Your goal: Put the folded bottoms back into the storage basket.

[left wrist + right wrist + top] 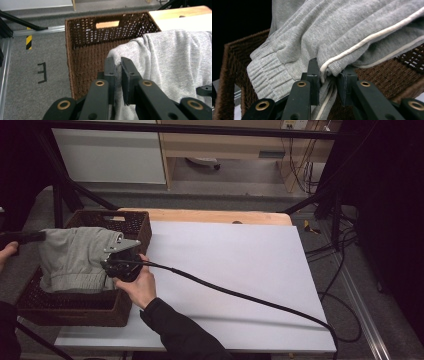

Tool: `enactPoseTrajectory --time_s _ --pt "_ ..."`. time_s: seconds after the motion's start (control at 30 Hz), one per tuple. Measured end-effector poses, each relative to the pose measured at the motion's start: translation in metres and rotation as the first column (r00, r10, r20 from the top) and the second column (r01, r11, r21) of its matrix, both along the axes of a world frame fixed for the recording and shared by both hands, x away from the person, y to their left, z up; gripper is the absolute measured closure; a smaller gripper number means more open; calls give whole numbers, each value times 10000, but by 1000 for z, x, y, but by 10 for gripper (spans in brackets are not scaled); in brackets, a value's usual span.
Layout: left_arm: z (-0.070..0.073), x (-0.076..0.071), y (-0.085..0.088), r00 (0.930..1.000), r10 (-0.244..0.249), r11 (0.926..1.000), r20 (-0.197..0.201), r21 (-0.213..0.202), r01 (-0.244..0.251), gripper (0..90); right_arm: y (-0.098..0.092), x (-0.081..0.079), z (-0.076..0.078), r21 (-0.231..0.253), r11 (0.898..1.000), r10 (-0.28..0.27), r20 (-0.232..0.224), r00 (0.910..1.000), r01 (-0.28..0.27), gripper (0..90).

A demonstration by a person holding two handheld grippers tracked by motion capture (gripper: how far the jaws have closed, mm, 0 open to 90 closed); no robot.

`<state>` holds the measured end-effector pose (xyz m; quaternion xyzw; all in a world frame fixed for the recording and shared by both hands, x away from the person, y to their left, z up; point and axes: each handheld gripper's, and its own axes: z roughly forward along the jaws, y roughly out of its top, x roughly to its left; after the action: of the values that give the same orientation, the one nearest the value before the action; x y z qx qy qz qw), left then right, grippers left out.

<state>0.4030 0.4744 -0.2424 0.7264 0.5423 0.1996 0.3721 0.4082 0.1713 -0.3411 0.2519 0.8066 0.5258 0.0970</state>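
Both grippers, left (118, 75) and right (329, 82), pinch the grey sweatpants (75, 257) over the basket (75, 312) at the desk's left edge; a dangling cuff could snag its rim.

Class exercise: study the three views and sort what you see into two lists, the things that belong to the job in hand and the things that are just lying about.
In the job:
- grey garment, held over the basket
- brown wicker basket
- left gripper, jaws shut on the garment
- right gripper, jaws shut on the garment's piped edge

Just lying about:
- white table top
- wooden board behind it
- cables on the floor

Garment (75, 257) hangs over the basket (132, 225) at the table's (240, 270) left end
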Motion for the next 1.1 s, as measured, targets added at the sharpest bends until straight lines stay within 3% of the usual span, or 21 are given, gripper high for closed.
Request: enactPoseTrajectory --time_s 0.7,0.77,0.83,0.87,1.1 --pt "-40 9 1 9984 99 9999 -560 -51 -102 833 8 5 -27 -715 9974 -120 -382 9992 93 739" --pt "-43 11 -1 9985 159 9999 -515 66 -155 827 8 6 -27 -804 9967 -131 -353 9993 102 671" --pt "-44 11 -2 9993 218 9997 -311 -85 -220 724 7 8 -26 -957 9953 -155 55 9999 160 456" --pt "-44 11 -3 9995 214 9998 -238 30 -213 695 6 9 -25 -1035 9943 -255 81 9996 262 398" --pt "-42 6 -12 9995 299 9994 77 180 -300 501 -9 11 -13 -1030 9946 -120 347 9993 155 225"
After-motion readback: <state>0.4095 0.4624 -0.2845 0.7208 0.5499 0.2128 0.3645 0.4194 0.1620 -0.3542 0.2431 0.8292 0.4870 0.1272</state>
